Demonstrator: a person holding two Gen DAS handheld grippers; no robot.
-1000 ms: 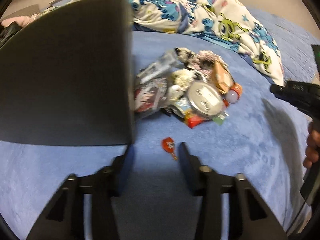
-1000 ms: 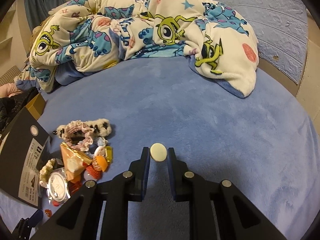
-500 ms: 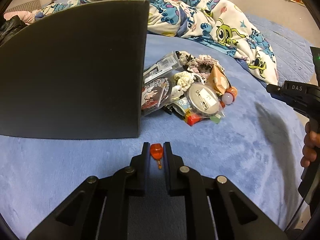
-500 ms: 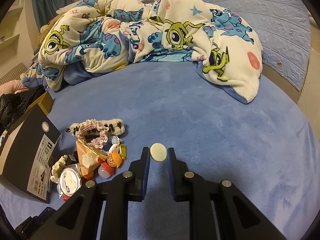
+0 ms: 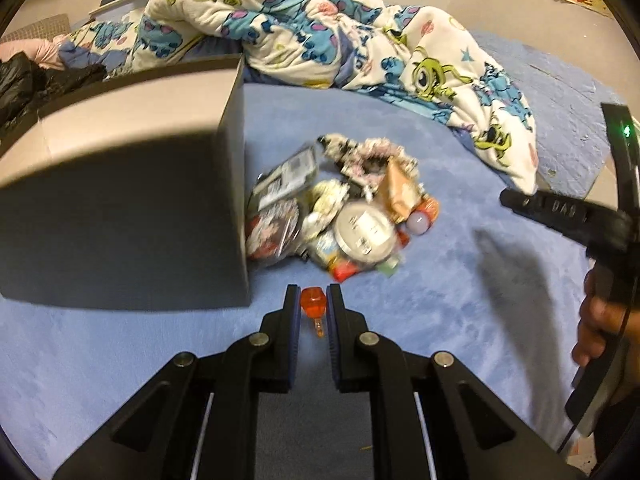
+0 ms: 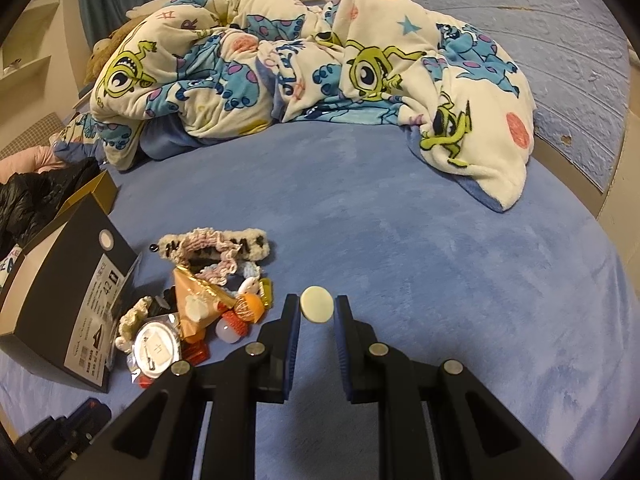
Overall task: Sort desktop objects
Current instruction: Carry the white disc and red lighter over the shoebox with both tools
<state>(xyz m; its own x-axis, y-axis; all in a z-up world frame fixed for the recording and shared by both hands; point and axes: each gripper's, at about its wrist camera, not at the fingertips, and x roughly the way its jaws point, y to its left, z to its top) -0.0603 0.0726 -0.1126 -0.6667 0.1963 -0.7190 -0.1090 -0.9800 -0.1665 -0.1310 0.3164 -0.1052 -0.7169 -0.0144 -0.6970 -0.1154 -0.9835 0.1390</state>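
Left gripper (image 5: 314,304) jaws pinch orange charm (image 5: 313,300); clutter pile (image 5: 340,216) beside black box (image 5: 120,216).

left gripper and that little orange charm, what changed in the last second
The left gripper closed on the small translucent orange charm, which a second ago lay loose on the blue plush bedspread between open fingers, and has lifted it off the surface. Unchanged: the right gripper stays clamped on the cream round disc, and the pile of trinkets sits beside the black shoebox.
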